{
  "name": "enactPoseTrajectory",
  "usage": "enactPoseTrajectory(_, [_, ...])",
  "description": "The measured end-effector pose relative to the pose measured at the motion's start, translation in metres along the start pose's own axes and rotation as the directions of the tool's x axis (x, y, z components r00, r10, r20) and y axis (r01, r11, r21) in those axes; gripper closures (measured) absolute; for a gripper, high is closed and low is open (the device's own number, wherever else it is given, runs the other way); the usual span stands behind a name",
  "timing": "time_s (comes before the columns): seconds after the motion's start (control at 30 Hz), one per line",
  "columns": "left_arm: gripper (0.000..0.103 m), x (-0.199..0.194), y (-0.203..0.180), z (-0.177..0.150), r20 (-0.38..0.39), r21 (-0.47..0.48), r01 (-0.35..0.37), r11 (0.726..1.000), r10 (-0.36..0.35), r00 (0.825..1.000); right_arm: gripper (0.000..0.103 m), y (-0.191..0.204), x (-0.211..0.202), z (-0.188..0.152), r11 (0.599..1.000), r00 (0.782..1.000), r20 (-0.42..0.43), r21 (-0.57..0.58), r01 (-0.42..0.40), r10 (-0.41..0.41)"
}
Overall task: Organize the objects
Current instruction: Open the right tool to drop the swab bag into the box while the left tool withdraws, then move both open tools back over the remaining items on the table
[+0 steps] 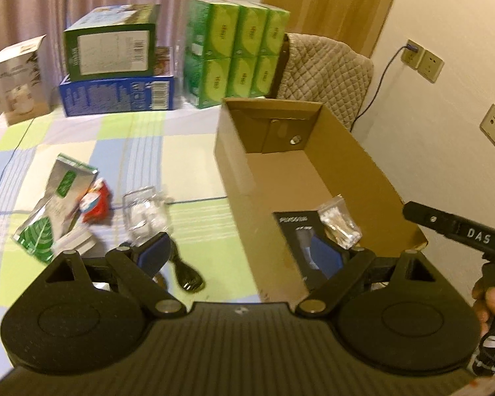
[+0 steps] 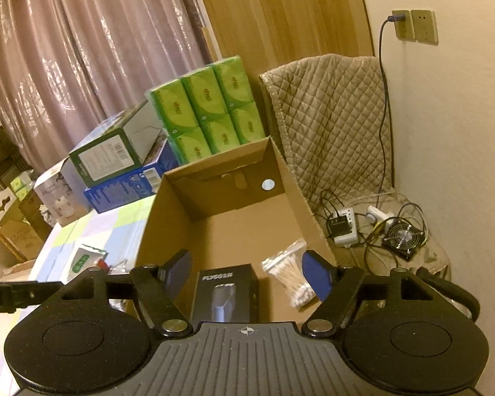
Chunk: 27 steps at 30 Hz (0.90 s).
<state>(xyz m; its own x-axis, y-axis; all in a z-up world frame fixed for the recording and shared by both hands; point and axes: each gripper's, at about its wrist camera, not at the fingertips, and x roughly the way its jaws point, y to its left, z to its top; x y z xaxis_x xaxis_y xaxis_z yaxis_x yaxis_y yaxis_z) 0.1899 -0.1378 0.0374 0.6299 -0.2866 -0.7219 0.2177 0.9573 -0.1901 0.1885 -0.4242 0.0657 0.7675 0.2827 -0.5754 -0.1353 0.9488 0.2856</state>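
Only your left wrist view showed the foil pouch (image 1: 54, 204) and clear packet (image 1: 145, 213) left on the checked cloth (image 1: 122, 138), your left gripper (image 1: 244, 257) spread empty. Your right gripper (image 2: 247, 275), also agape, hung over the cardboard box (image 2: 171, 227), where the black carton (image 2: 226, 292) and cotton swabs (image 2: 292, 280) lay; only that view caught the fan (image 2: 404, 236).

We hold 2 sets of tongs, 1 in each hand. The left tongs (image 1: 241, 257) stand wide apart, both blue pads spread and nothing between them. The right tongs (image 2: 247, 275) are likewise spread wide and empty, their blue pads angled outward. In the left wrist view, the right tongs' black body (image 1: 458, 231) reaches in from the right edge, with our right hand (image 1: 493, 300) wrapped around its handle below. In the right wrist view, part of the left tongs' black bar (image 2: 19, 293) shows at the left edge.
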Motion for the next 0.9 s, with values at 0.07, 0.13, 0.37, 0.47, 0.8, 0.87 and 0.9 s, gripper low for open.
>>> enactPoseTrajectory(0.07, [0.014,-0.009,0.007,-0.007,0.002,-0.012,-0.011,1.0,0.011,1.0,0.032,0.008,-0.008,-0.002,1.0,1.0,0.001,-0.007,-0.003,0.003])
enactPoseTrajectory(0.13, [0.014,-0.019,0.012,-0.013,0.006,-0.019,-0.023,1.0,0.023,1.0,0.032,0.017,-0.014,-0.005,1.0,1.0,-0.007,-0.015,-0.005,0.005])
enactPoseTrajectory(0.37, [0.014,-0.055,0.039,-0.039,0.022,-0.055,-0.063,0.996,0.065,0.998,0.032,0.054,-0.036,-0.021,0.998,1.0,-0.018,-0.055,-0.027,0.026])
enactPoseTrajectory(0.47, [0.014,-0.07,0.052,-0.048,0.032,-0.073,-0.082,0.994,0.085,0.996,0.032,0.071,-0.041,-0.029,0.997,0.999,-0.022,-0.07,-0.045,0.044])
enactPoseTrajectory(0.8, [0.012,-0.103,0.095,-0.073,0.046,-0.109,-0.179,0.978,0.185,0.982,0.032,0.118,-0.043,-0.05,0.988,0.994,-0.049,-0.12,-0.101,0.096])
enactPoseTrajectory(0.87, [0.011,-0.108,0.104,-0.079,0.046,-0.123,-0.185,0.975,0.192,0.98,0.032,0.126,-0.042,-0.054,0.985,0.993,-0.054,-0.13,-0.111,0.104])
enactPoseTrajectory(0.9, [0.011,-0.11,0.108,-0.081,0.046,-0.128,-0.191,0.973,0.198,0.979,0.032,0.129,-0.041,-0.056,0.984,0.992,-0.056,-0.133,-0.115,0.109])
